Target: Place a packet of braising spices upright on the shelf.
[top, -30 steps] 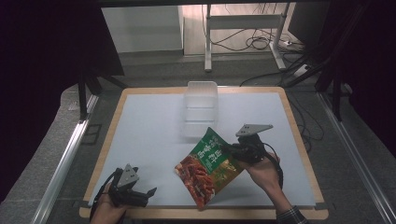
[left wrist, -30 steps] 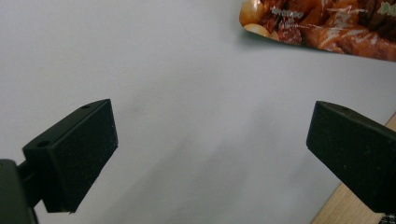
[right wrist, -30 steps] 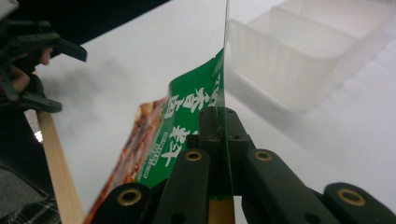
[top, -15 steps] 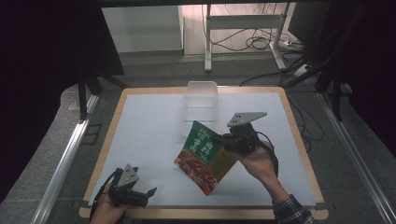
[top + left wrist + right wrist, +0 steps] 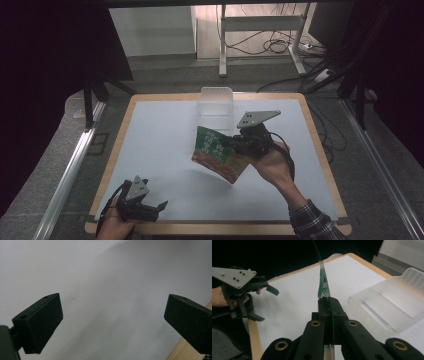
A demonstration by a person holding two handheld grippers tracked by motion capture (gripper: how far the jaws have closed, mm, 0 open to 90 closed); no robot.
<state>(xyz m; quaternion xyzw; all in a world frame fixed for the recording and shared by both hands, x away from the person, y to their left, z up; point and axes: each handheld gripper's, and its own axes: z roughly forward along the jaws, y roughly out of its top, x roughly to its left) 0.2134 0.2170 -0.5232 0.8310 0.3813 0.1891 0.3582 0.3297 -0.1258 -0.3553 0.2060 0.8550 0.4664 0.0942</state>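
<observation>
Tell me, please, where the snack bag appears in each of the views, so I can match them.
High view: the snack bag hangs at mid-table, clamped by the right gripper.
Left gripper view: the bag is not in it.
Right gripper view: the bag stands edge-on, centre, rising from the shut jaws.
Shared landmark: the clear plastic tray beyond the bag, at right in the right gripper view.

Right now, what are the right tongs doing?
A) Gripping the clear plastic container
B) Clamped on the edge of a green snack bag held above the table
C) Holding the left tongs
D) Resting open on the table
B: the right tongs are shut on the snack bag, whose thin edge runs between the jaws in the right gripper view, beside the clear container.
</observation>
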